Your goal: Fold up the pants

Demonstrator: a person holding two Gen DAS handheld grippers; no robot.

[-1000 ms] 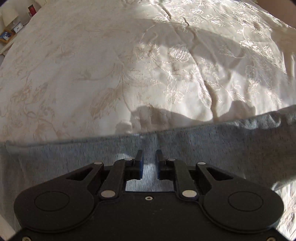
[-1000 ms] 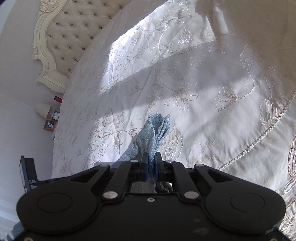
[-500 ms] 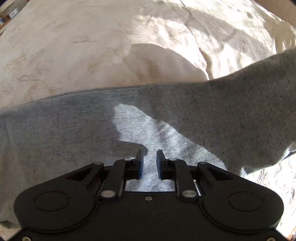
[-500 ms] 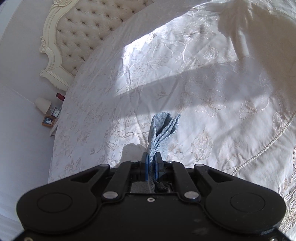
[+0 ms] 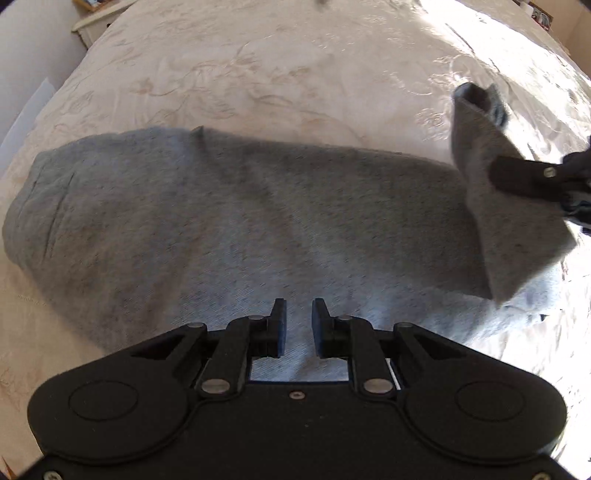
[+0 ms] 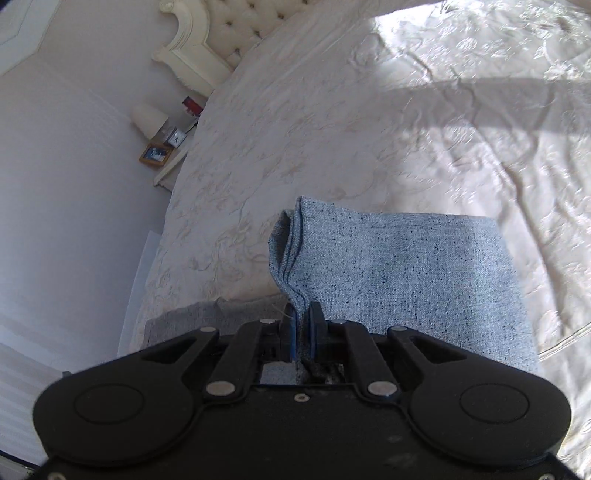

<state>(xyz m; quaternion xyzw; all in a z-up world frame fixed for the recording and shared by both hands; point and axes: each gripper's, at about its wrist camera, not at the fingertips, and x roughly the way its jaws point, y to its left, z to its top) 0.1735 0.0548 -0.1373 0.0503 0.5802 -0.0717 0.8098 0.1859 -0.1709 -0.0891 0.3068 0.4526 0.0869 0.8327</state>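
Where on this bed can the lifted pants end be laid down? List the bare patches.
Bare bedspread lies beyond the pants, toward the headboard, and in the sunlit strip on their right in the right wrist view. The middle is taken: the pants span it under the left tool, whose jaws stand apart, while the right tool pinches the raised end.
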